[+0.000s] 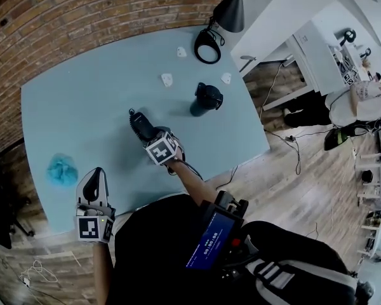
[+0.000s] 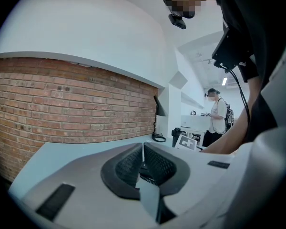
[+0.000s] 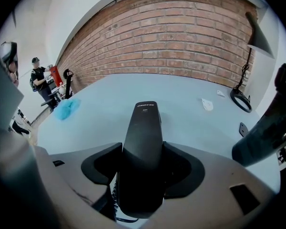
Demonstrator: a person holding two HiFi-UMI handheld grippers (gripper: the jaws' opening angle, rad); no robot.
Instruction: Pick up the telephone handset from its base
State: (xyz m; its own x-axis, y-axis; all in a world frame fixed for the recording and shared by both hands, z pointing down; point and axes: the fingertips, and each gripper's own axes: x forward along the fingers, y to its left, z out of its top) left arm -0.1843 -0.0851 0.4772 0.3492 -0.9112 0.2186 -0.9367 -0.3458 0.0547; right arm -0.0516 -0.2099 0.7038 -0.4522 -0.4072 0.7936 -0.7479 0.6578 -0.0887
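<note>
The black telephone handset (image 1: 138,123) is over the pale blue table (image 1: 76,107), left of its dark base (image 1: 206,98) and apart from it. My right gripper (image 1: 150,135) comes at it from the near side. In the right gripper view the handset (image 3: 144,142) fills the gap between the jaws, both pads lie against its sides, and a coiled cord shows under it. I cannot tell whether it rests on the table. The base (image 3: 264,130) shows at the right edge. My left gripper (image 1: 96,173) hovers at the table's front edge, jaws together (image 2: 143,152) and holding nothing.
A black lamp with a ring foot (image 1: 207,46) stands at the table's far side. A blue cloth (image 1: 62,169) lies front left. Small white pieces (image 1: 167,79) dot the back half. A brick wall (image 2: 62,104) runs behind. A person (image 2: 218,116) stands off beyond the table.
</note>
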